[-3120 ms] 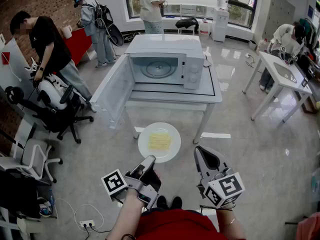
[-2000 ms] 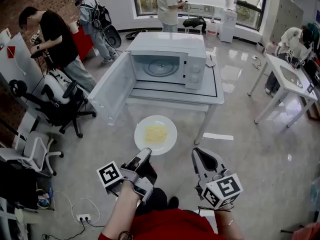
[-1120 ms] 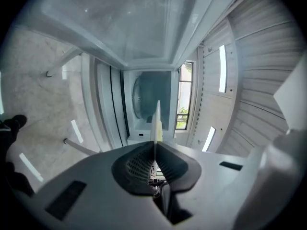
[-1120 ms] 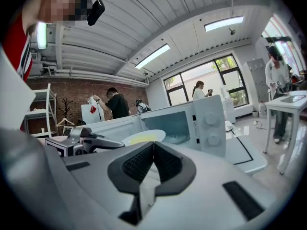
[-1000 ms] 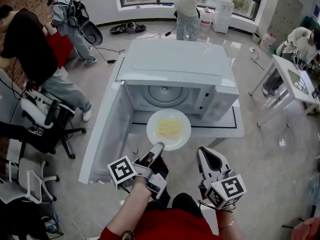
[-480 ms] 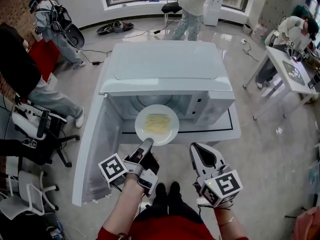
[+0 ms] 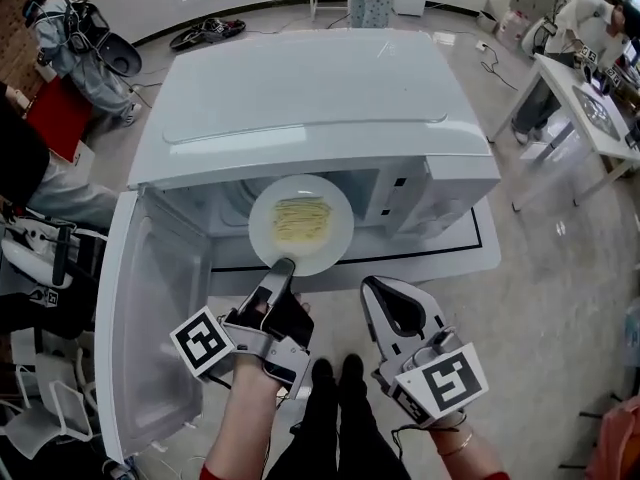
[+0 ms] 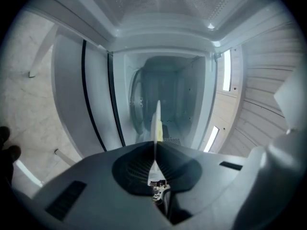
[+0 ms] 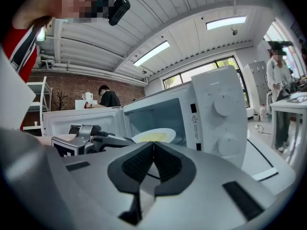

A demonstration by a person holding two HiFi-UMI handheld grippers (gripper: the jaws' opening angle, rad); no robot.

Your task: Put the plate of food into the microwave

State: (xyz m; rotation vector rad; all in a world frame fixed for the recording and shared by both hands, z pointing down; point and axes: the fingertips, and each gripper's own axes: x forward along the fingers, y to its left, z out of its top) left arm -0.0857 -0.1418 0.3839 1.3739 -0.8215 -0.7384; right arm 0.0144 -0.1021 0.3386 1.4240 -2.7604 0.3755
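A white plate [image 7: 301, 224] with yellow noodles [image 7: 298, 216] hangs at the mouth of the open white microwave [image 7: 320, 98]. My left gripper [image 7: 281, 267] is shut on the plate's near rim. In the left gripper view the plate [image 8: 156, 121] shows edge-on between the jaws, with the microwave cavity [image 8: 163, 99] straight ahead. My right gripper [image 7: 385, 293] is shut and holds nothing, lower right of the plate. In the right gripper view the plate [image 9: 153, 136] sits in the door opening, left of the control panel [image 9: 218, 119].
The microwave door [image 7: 155, 318] swings open to the left, beside my left arm. The microwave stands on a white table [image 7: 480, 253]. People, chairs and another table [image 7: 590, 118] stand around the room.
The plate and my left gripper have moved forward to the microwave opening. The view has come closer to the microwave. My right gripper has stayed beside it, shut.
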